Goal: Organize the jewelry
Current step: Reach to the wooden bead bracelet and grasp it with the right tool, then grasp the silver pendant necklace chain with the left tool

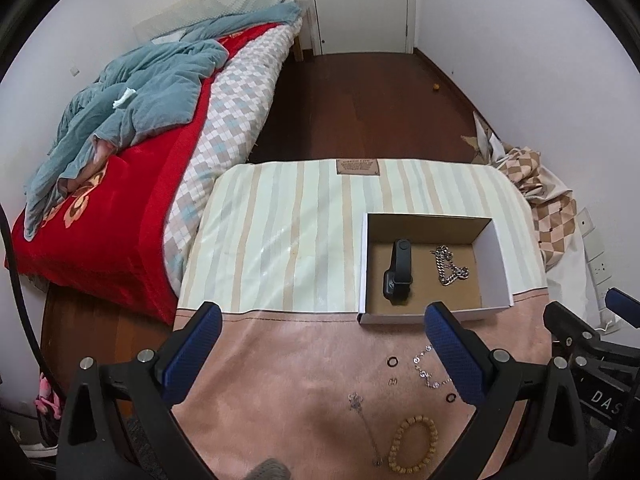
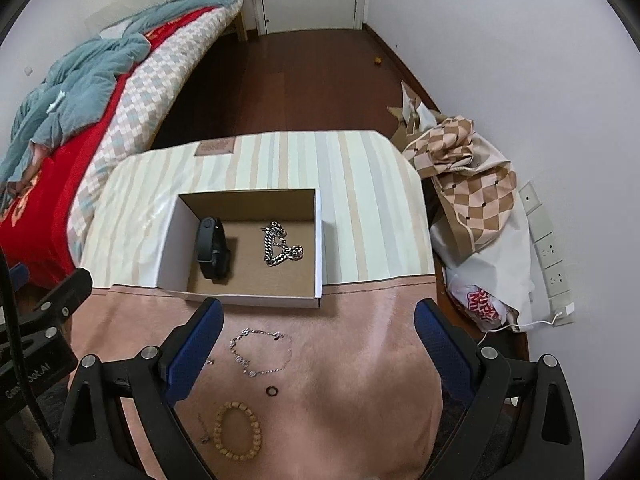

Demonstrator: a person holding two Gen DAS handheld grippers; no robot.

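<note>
An open cardboard box (image 1: 494, 264) (image 2: 318, 240) stands on the table and holds a black smart band (image 1: 398, 270) (image 2: 212, 248) and a thick silver chain (image 1: 450, 265) (image 2: 280, 250). In front of it on the pink cloth lie a thin silver bracelet (image 2: 260, 350) (image 1: 426, 368), a wooden bead bracelet (image 1: 412, 444) (image 2: 237, 430), a thin pendant necklace (image 1: 364, 420), and small dark rings (image 1: 393, 361) (image 2: 272, 391). My left gripper (image 1: 324, 312) and my right gripper (image 2: 318, 312) are both open and empty, above the cloth.
The table has a striped cover (image 1: 288, 216) at the back. A bed (image 1: 120, 140) with a red blanket stands to the left. A checkered cloth bundle and bags (image 2: 472, 184) lie to the right by wall sockets (image 2: 548, 248). Dark wood floor (image 1: 360, 108) runs to a door.
</note>
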